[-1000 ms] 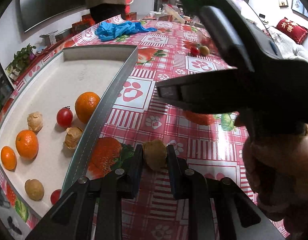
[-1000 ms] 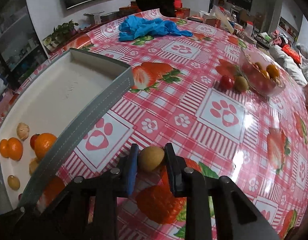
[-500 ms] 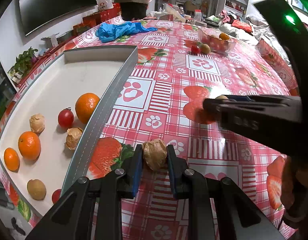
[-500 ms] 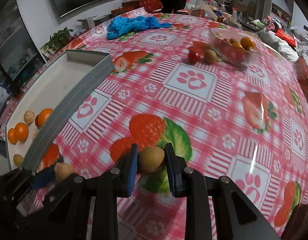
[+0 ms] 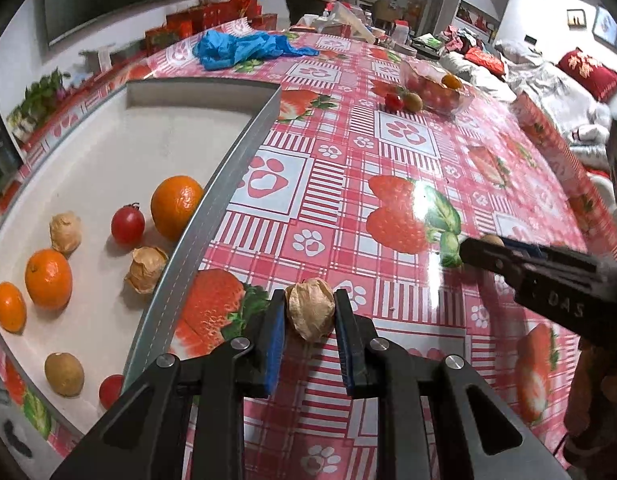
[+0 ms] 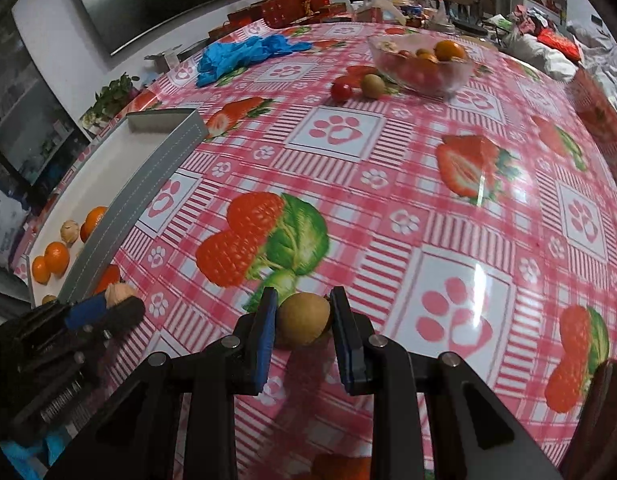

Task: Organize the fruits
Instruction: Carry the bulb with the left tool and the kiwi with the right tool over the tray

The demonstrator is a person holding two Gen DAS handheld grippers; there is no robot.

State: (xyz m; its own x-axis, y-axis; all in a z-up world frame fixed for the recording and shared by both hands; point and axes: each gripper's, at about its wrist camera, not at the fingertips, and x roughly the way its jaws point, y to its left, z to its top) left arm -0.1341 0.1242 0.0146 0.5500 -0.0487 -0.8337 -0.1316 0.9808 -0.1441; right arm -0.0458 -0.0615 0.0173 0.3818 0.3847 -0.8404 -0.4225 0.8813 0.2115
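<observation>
Through the left wrist camera we see our left gripper (image 5: 310,312) closed on a papery, husk-wrapped fruit (image 5: 311,309), its blue pads pressing both sides, held above the red checked tablecloth (image 5: 348,208). Just left of the claw runs the grey wall of the white tray (image 5: 212,216). Inside the tray, left of our fingers, lie a large orange (image 5: 176,206), a cherry tomato (image 5: 127,224), two more husked fruits (image 5: 146,269) and (image 5: 65,231), two smaller oranges (image 5: 48,279) and (image 5: 9,307), a brown kiwi-like fruit (image 5: 64,373) and a second small tomato (image 5: 110,390) tight against the wall. Far ahead of the claw and to the right stands a clear bowl (image 5: 436,88) of fruit, with a loose tomato (image 5: 393,101) and a brown fruit (image 5: 412,101) just beside it. A bundle of blue gloves (image 5: 244,49) lies far ahead. To the right of our claw the right gripper (image 5: 474,249) reaches in, a brown fruit barely showing at its tip.

Through the right wrist camera our right gripper (image 6: 302,320) is clamped on a smooth brown round fruit (image 6: 303,319), above the cloth. Far to its left the left gripper (image 6: 108,303) shows with its husked fruit, close to the tray wall (image 6: 148,184). Well ahead of the claw sit the bowl (image 6: 422,66), the tomato (image 6: 341,90) and the brown fruit (image 6: 372,85); the gloves (image 6: 244,56) lie ahead and to the left.
</observation>
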